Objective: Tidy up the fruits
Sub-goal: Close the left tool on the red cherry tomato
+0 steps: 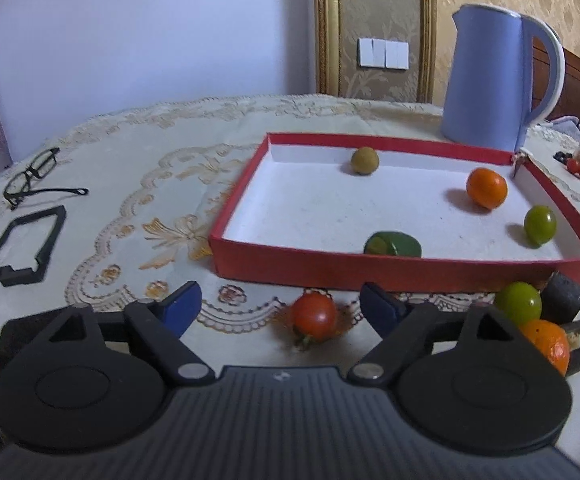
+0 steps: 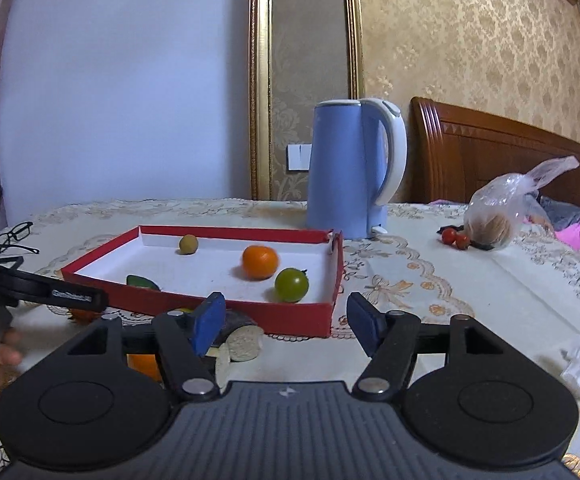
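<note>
A: How are the claws seen?

B: The left claw (image 1: 279, 307) is held wide, and nothing is gripped; a red tomato (image 1: 314, 316) is seen on the bench (image 1: 129, 168) between its blue fingertips (image 1: 181, 304), closer to the right one, with no contact to be made out. The right claw (image 2: 285, 322) is likewise parted and empty.

A: And what is found beyond them?

B: Just past the left claw, a red tray (image 1: 370, 270) is set. Inside it, a dark green piece (image 1: 392, 245), a green tomato (image 1: 540, 220), an orange (image 1: 486, 188) and a brownish round fruit (image 1: 364, 161) are scattered apart. Outside its near right corner, another green fruit (image 1: 518, 303) and a second orange (image 1: 550, 342) are clustered among dark cut pieces (image 1: 564, 298). A blue kettle (image 1: 490, 76) is stood behind the tray.
</note>
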`<state>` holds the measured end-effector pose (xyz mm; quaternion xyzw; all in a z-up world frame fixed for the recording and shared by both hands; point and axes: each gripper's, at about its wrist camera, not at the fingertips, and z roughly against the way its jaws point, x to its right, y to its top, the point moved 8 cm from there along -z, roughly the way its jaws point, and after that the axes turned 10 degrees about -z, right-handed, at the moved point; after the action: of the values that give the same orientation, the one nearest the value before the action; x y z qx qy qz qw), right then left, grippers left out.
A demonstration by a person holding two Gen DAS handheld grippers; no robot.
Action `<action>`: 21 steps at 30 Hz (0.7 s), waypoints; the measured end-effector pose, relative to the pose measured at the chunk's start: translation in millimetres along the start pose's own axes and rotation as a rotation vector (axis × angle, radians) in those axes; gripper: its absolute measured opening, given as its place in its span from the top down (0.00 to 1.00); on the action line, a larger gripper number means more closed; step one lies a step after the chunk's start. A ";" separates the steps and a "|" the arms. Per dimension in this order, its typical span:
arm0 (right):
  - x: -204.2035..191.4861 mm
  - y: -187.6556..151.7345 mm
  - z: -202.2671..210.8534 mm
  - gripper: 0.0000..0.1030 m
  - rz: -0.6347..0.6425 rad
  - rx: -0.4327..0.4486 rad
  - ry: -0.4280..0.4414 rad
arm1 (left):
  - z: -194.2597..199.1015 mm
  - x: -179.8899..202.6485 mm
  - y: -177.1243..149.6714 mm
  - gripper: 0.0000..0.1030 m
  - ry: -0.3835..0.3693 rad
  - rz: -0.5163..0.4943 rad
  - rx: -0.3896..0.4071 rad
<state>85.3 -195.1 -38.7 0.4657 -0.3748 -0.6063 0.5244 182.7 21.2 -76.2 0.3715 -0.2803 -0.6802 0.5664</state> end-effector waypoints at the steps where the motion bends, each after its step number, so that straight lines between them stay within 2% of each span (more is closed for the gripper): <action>1: -0.1 -2.2 -0.7 0.35 0.003 -0.003 -0.001 | -0.9 1.4 -0.8 0.21 -0.002 -0.006 -0.005; 5: -1.7 -9.2 -2.0 0.35 0.007 -0.014 -0.006 | -2.0 5.4 0.1 0.24 -0.003 -0.029 0.002; 11: -5.1 -14.0 -1.1 0.35 0.025 -0.019 -0.009 | -4.8 10.3 0.4 0.45 -0.029 -0.041 0.000; 13: -5.2 -14.0 -0.1 0.35 0.032 -0.016 -0.010 | -3.2 14.2 1.0 0.59 -0.051 -0.051 0.009; 15: -4.1 -13.7 1.0 0.35 0.027 -0.017 -0.009 | -2.2 17.0 1.4 0.64 -0.071 -0.059 0.016; 17: -3.2 -13.9 2.0 0.35 0.024 -0.019 -0.011 | -1.8 16.8 1.5 0.74 -0.083 -0.051 0.020; 18: -2.1 -14.3 2.8 0.35 0.023 -0.020 -0.014 | -2.4 14.8 1.3 0.77 -0.075 -0.039 0.017; 21: 3.0 -15.5 4.2 0.35 0.022 -0.034 -0.018 | -2.2 10.8 0.7 0.78 -0.098 -0.006 0.021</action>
<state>76.8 -195.5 -52.7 0.4472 -0.3743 -0.6110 0.5354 184.0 10.6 -79.0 0.3447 -0.3136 -0.6963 0.5459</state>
